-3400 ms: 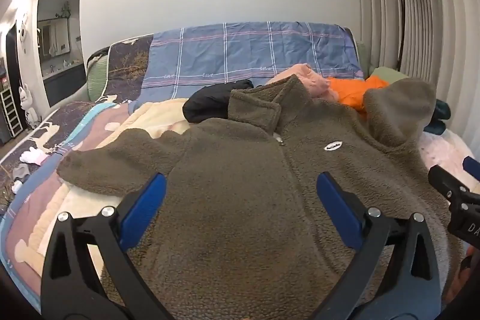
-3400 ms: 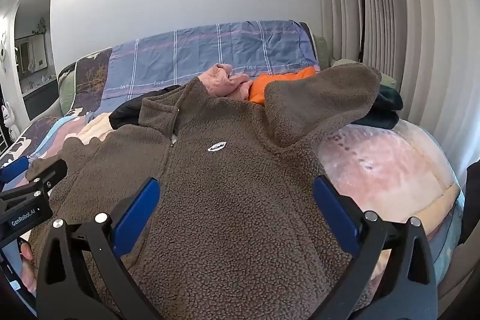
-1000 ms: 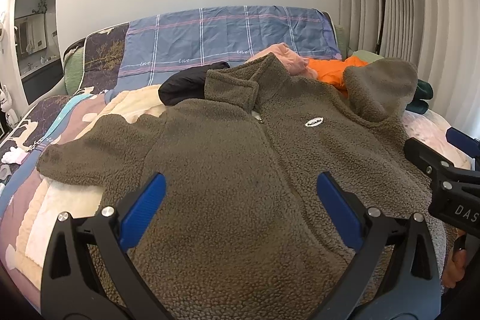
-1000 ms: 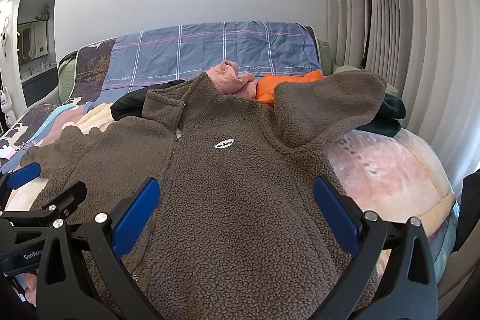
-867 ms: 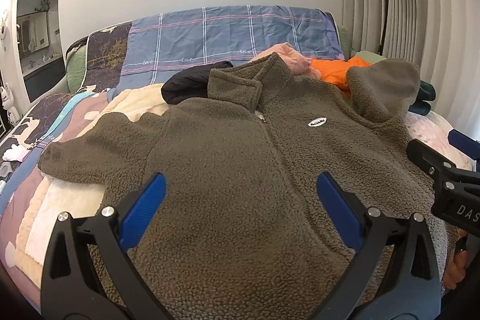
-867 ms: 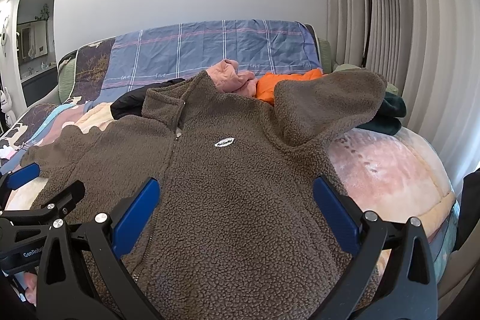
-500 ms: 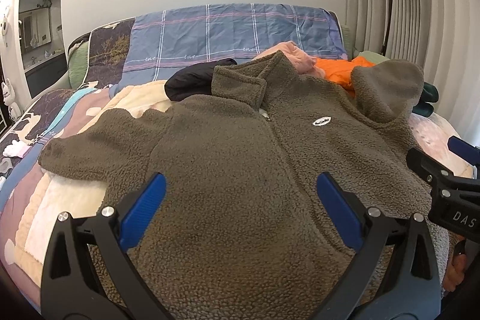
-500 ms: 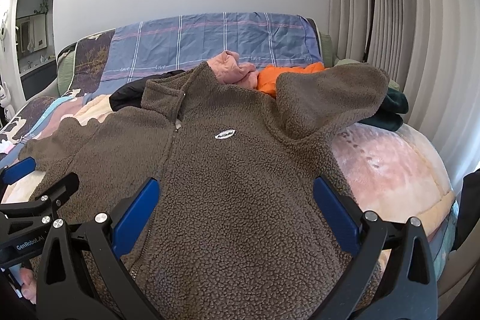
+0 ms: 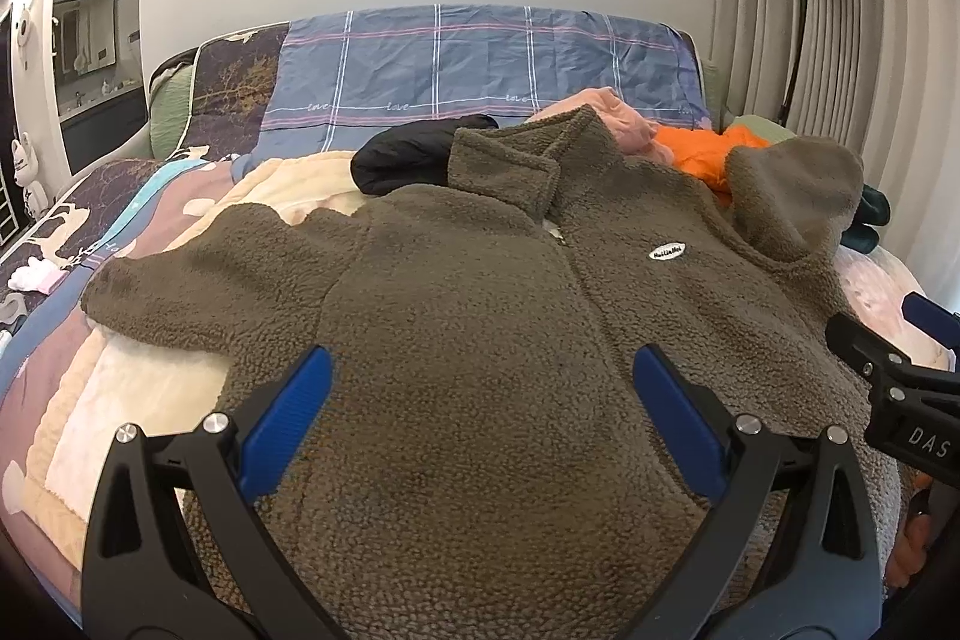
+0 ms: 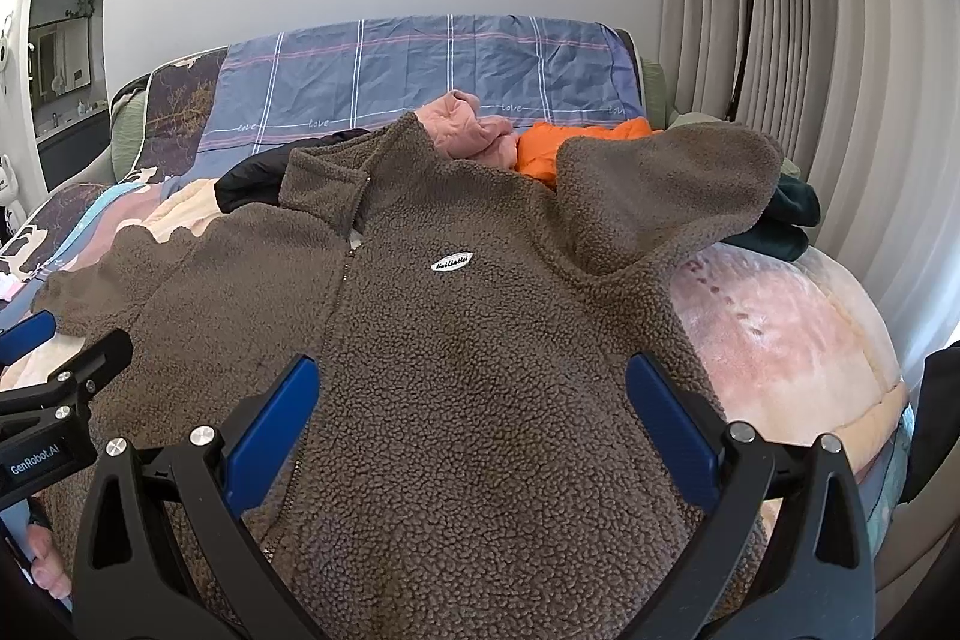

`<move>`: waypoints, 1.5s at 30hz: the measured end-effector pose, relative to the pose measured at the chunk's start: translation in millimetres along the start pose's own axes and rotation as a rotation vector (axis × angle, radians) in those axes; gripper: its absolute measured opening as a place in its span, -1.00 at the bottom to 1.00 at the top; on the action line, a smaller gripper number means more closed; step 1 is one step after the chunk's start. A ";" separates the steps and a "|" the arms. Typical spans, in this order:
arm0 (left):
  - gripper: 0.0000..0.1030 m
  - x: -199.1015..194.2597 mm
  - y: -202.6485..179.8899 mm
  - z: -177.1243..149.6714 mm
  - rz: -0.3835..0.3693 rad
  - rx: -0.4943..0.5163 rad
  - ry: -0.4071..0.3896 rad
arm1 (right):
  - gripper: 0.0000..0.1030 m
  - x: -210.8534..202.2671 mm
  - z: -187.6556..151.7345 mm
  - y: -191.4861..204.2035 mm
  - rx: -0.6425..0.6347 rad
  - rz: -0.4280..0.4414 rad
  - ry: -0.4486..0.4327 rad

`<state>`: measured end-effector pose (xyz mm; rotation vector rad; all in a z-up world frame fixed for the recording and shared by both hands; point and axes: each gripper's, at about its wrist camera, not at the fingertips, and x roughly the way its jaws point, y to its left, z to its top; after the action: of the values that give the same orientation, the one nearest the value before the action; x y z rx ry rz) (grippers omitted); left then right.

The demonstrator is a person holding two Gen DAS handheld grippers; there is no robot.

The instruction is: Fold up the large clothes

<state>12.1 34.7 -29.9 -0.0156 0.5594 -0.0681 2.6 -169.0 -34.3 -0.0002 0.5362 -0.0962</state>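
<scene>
Both grippers, left gripper (image 9: pixel 477 415) and right gripper (image 10: pixel 471 415), remain spread empty above the fleece jacket (image 9: pixel 480 340), merely repositioned, so folding is unstarted.

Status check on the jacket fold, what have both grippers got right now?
Left gripper open, empty, above fleece jacket. Right gripper open, empty. Jacket flat, front up, unfolded; one sleeve draped over clothes pile behind.

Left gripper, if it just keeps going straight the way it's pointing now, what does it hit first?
Most likely the brown fleece jacket. The left gripper is open, and the jacket's front fills the view between its fingers and beyond. Depth is unclear, so I can't tell how far along the jacket it would touch down.
</scene>
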 end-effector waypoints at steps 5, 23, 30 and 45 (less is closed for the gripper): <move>0.96 2.5 6.3 0.5 0.002 -0.013 0.005 | 0.97 2.8 2.2 2.9 -0.007 0.000 0.001; 0.96 17.1 34.2 0.2 0.016 -0.060 0.033 | 0.97 32.9 5.5 41.7 -0.137 0.020 0.146; 0.96 25.5 62.8 1.3 0.051 -0.103 0.057 | 0.97 49.5 5.6 63.5 -0.197 -0.014 0.184; 0.96 55.8 146.1 8.1 0.127 -0.207 0.103 | 0.97 88.6 18.6 106.0 -0.310 -0.061 0.203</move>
<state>72.5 176.6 -57.4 -0.1793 0.6677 0.1131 97.5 -72.1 -66.2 -0.3118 0.7501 -0.0719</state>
